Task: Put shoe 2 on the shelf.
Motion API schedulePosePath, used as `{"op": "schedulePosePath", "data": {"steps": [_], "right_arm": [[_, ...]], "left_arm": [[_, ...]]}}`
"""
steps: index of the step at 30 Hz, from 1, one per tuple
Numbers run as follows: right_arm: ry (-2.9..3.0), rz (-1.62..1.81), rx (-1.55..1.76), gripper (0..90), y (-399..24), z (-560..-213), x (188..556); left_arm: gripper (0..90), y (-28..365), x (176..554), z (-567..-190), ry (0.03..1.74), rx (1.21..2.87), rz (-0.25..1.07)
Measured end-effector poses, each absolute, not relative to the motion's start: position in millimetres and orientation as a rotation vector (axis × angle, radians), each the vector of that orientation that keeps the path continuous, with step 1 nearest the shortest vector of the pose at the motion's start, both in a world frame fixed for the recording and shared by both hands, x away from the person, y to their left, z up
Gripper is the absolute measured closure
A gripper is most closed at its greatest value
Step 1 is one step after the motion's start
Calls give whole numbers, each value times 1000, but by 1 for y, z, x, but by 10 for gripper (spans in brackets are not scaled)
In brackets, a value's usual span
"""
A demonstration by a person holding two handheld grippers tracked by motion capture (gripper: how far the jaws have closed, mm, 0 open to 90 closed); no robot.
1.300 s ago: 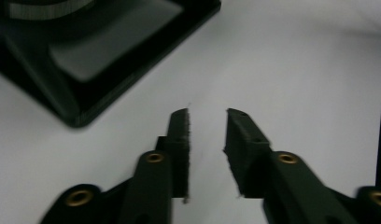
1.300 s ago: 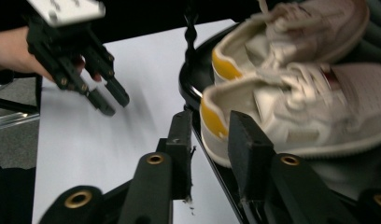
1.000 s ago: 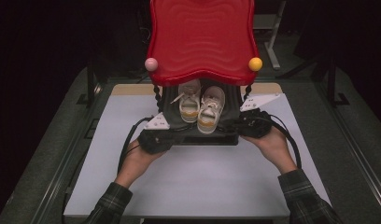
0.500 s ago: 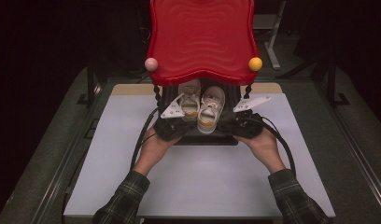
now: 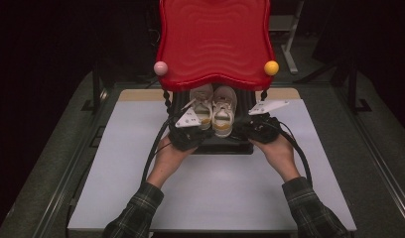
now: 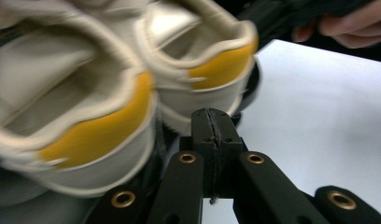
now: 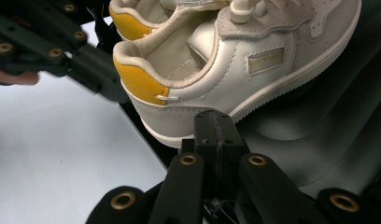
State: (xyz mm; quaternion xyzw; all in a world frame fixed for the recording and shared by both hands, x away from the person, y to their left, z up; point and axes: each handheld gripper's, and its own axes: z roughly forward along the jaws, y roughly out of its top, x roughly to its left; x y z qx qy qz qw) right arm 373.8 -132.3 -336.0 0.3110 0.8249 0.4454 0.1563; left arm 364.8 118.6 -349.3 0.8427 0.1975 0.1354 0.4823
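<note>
The pair of small shoes (image 5: 214,110) sits on the black rack shelf (image 5: 225,145) under the red top (image 5: 215,42), heels toward the table's near edge. Both tongs, left gripper (image 6: 212,122) & right gripper (image 7: 214,125), are pressed together, empty, just behind the heels. We'd spread jaws first, then pinch one heel collar each, w/o tipping the pair.

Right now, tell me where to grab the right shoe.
Grip the right shoe at its yellow heel collar, coming from the person's side. The heel faces the shut right tongs, and the open collar gives a thin rim to pinch, so the tongs must probably open first.
</note>
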Motion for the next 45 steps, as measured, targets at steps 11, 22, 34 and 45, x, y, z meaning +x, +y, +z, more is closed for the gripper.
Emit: {"op": "schedulePosePath", "data": {"steps": [11,22,34,45], "right_arm": [[2319,1298,878,896,-136,-330,370],[2320,1306,866,895,-140,-329,367],[2322,1314,860,892,-142,-330,362],[2357,1325,875,669,-149,-335,356]], "left_arm": [[900,104,366,-344,461,2037,360],[900,98,377,-349,510,2030,384],[900,94,380,-354,529,2037,370],[722,106,365,-342,534,2058,359]]}}
